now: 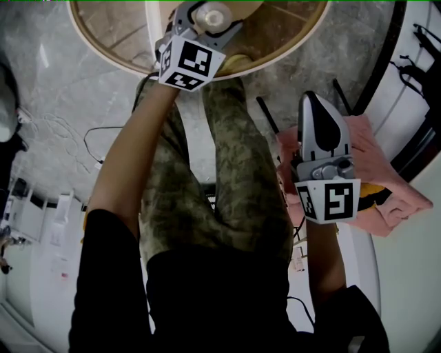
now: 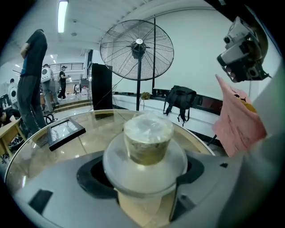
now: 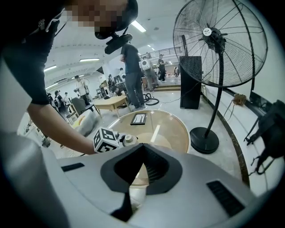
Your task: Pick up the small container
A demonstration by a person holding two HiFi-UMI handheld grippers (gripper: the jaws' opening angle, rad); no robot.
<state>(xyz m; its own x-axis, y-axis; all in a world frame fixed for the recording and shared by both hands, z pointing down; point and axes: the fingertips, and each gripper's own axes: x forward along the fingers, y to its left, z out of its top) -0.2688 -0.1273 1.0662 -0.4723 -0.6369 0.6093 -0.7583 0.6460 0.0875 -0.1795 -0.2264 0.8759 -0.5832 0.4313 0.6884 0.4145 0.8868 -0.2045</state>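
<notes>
A tan container (image 2: 144,209) with a wide white lid (image 2: 142,171) sits at the near edge of the round glass table (image 1: 103,34). A smaller clear tub (image 2: 148,138) with brownish contents stands on that lid. My left gripper (image 2: 147,196) has its jaws around the tan container just under the lid, with both sides meeting it. From the head view, the left gripper (image 1: 207,22) reaches over the table rim with the container (image 1: 213,14) in it. My right gripper (image 1: 313,100) hangs off to the right, away from the table, shut and empty. In its own view, the right gripper (image 3: 141,149) looks toward the table (image 3: 169,129).
A tall pedestal fan (image 2: 137,44) stands beyond the table. A black framed plate (image 2: 64,131) lies on the glass. A pink cloth (image 1: 386,186) lies by my right side. Cables (image 1: 89,138) trail on the floor. People stand in the background.
</notes>
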